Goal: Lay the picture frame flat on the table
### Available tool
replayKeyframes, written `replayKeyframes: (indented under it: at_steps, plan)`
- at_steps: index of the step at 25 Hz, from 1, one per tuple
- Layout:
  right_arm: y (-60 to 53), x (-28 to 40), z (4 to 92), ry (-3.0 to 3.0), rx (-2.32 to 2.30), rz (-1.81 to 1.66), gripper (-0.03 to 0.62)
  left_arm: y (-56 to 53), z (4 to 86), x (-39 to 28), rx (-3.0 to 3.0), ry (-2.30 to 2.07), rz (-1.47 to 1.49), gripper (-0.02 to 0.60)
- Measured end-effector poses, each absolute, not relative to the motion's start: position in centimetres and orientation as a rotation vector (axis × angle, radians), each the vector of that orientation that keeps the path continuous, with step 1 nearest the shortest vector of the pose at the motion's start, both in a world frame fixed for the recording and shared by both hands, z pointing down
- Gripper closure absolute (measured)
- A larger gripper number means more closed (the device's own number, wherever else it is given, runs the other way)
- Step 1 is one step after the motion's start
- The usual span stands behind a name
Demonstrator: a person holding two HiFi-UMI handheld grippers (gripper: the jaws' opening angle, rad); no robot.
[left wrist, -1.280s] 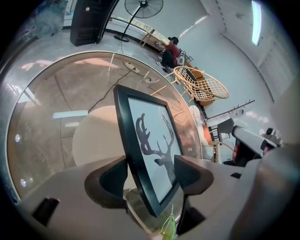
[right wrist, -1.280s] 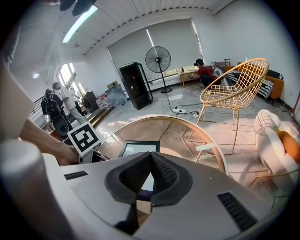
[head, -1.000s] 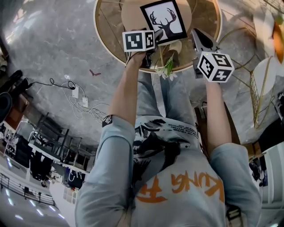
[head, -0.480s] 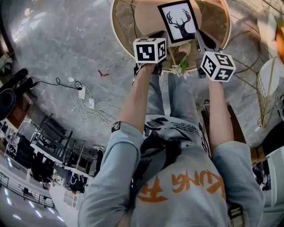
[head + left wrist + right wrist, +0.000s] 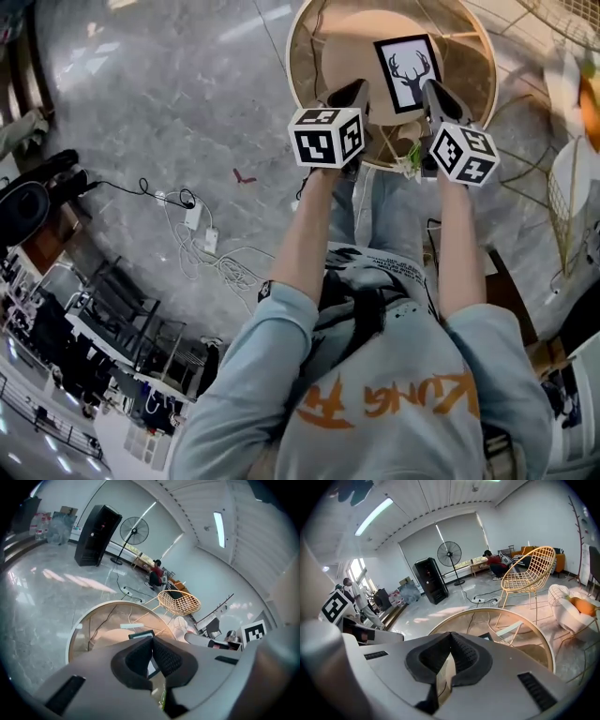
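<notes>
The picture frame (image 5: 410, 73), black-edged with a deer silhouette on white, appears to lie flat and face up on the round glass table (image 5: 292, 66). My left gripper (image 5: 357, 89) hovers just left of the frame, shut with nothing between its pads. My right gripper (image 5: 432, 89) sits just right of it, also shut and empty. Neither touches the frame. In the left gripper view the shut jaws (image 5: 152, 639) hide most of the frame (image 5: 140, 633). In the right gripper view a corner of the frame (image 5: 485, 636) shows past the gripper (image 5: 450, 637).
A sprig of white flowers (image 5: 410, 155) lies at the table's near edge between my hands. A gold wire chair (image 5: 529, 576) and a white seat with an orange thing (image 5: 574, 84) stand to the right. Cables and a power strip (image 5: 197, 216) lie on the floor at left.
Both grippers have drawn back from the frame toward the table's near edge. The left one, earlier at the frame's lower left corner, is now apart from it.
</notes>
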State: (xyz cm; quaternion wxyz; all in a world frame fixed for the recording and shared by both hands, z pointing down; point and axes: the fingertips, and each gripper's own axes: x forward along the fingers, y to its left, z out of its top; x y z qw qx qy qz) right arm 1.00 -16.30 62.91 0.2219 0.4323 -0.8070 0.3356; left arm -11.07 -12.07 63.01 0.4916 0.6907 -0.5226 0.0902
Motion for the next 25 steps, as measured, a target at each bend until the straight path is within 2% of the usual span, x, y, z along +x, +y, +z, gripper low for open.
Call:
replayKeyframes:
  at_steps: [16, 25]
  plan:
    - [-17.3, -2.3, 42.9, -2.462, 1.482, 0.833, 0.597, -16.3, 39.5, -15.8, 2.1, -1.484, 0.087, 0.56]
    - [-18.2, -2.1, 34.4, -2.555, 1.54, 0.595, 0.598, -16.2, 33.3, -16.0, 2.238, -1.567, 0.062, 0.561]
